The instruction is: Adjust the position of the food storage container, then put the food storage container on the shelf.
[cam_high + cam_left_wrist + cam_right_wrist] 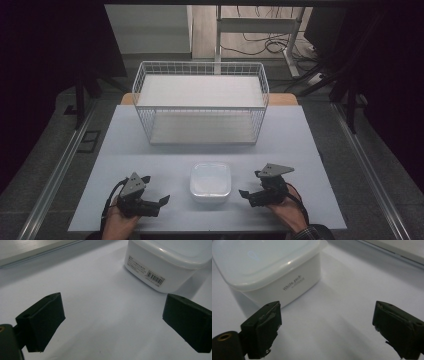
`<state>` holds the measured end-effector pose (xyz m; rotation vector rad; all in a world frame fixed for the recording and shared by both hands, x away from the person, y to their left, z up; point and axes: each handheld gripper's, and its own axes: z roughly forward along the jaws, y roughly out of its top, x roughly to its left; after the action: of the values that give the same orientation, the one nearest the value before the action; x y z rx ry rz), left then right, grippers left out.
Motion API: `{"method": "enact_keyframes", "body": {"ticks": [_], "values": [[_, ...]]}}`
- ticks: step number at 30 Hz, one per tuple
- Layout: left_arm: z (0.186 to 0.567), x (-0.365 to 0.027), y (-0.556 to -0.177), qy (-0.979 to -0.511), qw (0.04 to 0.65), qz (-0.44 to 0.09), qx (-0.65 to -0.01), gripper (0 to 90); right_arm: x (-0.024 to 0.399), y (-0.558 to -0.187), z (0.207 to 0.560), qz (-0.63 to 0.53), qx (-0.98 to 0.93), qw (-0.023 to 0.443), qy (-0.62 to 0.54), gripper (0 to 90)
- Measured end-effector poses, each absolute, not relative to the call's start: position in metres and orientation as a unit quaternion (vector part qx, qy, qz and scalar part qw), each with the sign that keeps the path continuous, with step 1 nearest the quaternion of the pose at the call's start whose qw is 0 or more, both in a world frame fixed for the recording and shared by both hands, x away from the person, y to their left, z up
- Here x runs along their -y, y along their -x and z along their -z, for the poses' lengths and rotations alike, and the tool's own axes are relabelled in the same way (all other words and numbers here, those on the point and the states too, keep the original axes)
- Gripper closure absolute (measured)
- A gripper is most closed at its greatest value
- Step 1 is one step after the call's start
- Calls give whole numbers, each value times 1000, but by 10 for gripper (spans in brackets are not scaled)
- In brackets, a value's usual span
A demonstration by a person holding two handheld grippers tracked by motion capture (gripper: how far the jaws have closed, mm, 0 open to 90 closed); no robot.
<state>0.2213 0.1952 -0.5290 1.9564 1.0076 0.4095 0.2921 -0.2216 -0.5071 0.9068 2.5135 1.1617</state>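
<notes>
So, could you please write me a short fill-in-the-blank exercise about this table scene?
1. The white lidded container sits on the table between the two ____.
2. Behind the container stands a white wire ____.
3. The left claw and the right claw both have their jaws ____, with nothing between them.
4. The container's lid is ____.

Missing words: claws; basket; open; on

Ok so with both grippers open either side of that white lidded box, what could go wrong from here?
The white container looks smooth and glossy, so if the left gripper and right gripper squeeze unevenly it may slide on the table or twist. A grip on the lid alone might pop it off. The wire basket stands close behind; a hurried lift could clip its rim.
</notes>
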Motion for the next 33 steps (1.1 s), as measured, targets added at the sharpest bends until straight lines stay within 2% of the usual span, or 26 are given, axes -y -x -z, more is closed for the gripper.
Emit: {"method": "enact_keyframes", "body": {"ticks": [10, 26, 33], "values": [[526, -190, -225, -777, 448, -138, -420, 46, 221, -294, 503, -420, -846, 116, -307, 40], [508, -156, -244, -798, 468, -104, -367, 59, 200, -292, 487, -448, -836, 94, -304, 4], [504, -142, -258, -804, 465, -99, -358, 76, 185, -290, 484, -439, -842, 81, -302, 26]]}}
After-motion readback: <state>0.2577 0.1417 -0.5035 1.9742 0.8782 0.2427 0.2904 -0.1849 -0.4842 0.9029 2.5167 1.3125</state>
